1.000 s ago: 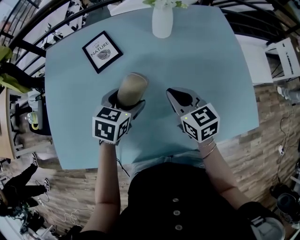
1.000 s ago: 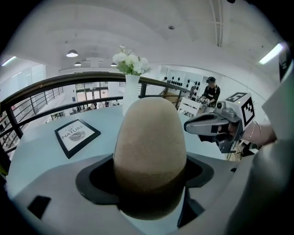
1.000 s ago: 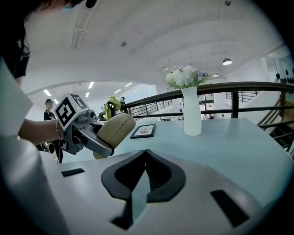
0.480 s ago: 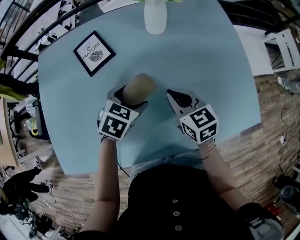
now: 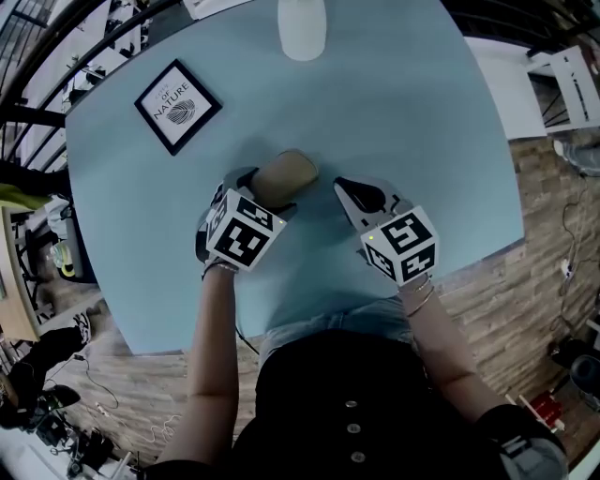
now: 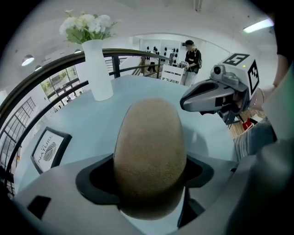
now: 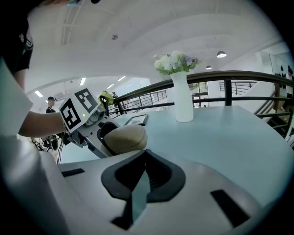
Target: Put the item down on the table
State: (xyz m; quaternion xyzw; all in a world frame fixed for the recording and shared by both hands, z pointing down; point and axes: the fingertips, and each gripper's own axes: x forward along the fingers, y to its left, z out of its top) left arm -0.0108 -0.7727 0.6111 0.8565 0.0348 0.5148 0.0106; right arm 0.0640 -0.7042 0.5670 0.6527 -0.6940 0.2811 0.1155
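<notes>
Black top with buttons [image 5: 352, 412], thin bracelets [image 5: 418, 300], black-and-white marker cubes [image 5: 401, 246]

The framed sign [image 5: 178, 105] reads "OF NATURE".

Left gripper [image 5: 265, 192] grips item [image 5: 291, 171]; right gripper [image 5: 354, 194] (empty) seemingly closed.

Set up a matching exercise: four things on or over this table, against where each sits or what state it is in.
1 tan item
2 white vase
3 framed picture
4 right gripper

A far-left part of the table
B shut, empty
C clamped between the jaws of the left gripper
D far edge of the table, near the middle

Pairs: 1-C, 2-D, 3-A, 4-B
</notes>
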